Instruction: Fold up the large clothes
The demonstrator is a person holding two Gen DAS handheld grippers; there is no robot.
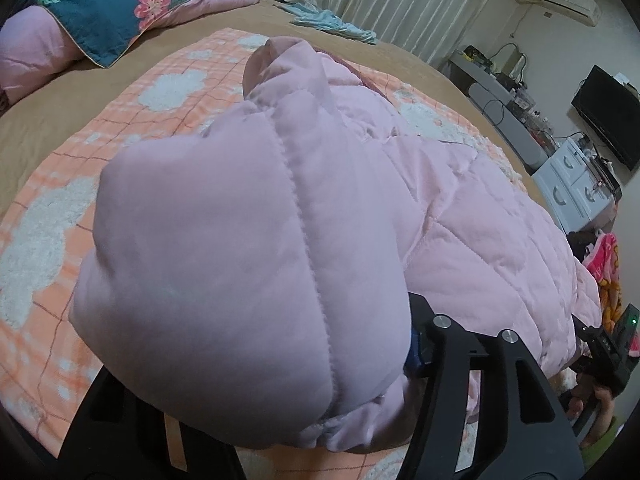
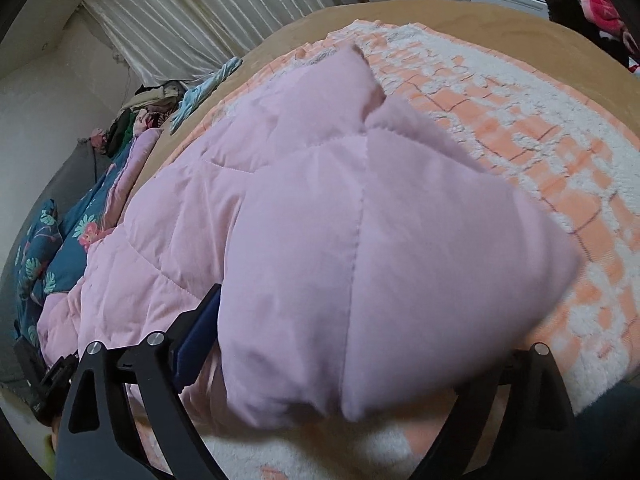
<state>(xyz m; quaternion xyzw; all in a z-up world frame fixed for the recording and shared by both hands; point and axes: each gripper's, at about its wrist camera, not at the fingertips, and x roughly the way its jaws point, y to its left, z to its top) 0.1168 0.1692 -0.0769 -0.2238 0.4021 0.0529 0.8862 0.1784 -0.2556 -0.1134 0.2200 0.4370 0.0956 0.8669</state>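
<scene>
A large pale pink quilted jacket point(image 1: 460, 208) lies on an orange and white checked blanket point(image 1: 52, 240) on the bed. My left gripper point(image 1: 280, 360) is shut on a thick fold of the jacket, which bulges over the fingers and hides the tips. My right gripper point(image 2: 352, 360) is shut on another padded part of the same jacket point(image 2: 320, 220), lifted a little above the blanket point(image 2: 560, 152). The right gripper also shows at the right edge of the left wrist view point(image 1: 604, 348).
A teal floral quilt point(image 1: 100, 4) with pink lining lies at the head of the bed. A light blue garment point(image 1: 332, 24) lies near the curtain. A white drawer unit point(image 1: 576, 184), desk clutter and a monitor point(image 1: 608, 116) stand beyond the bed.
</scene>
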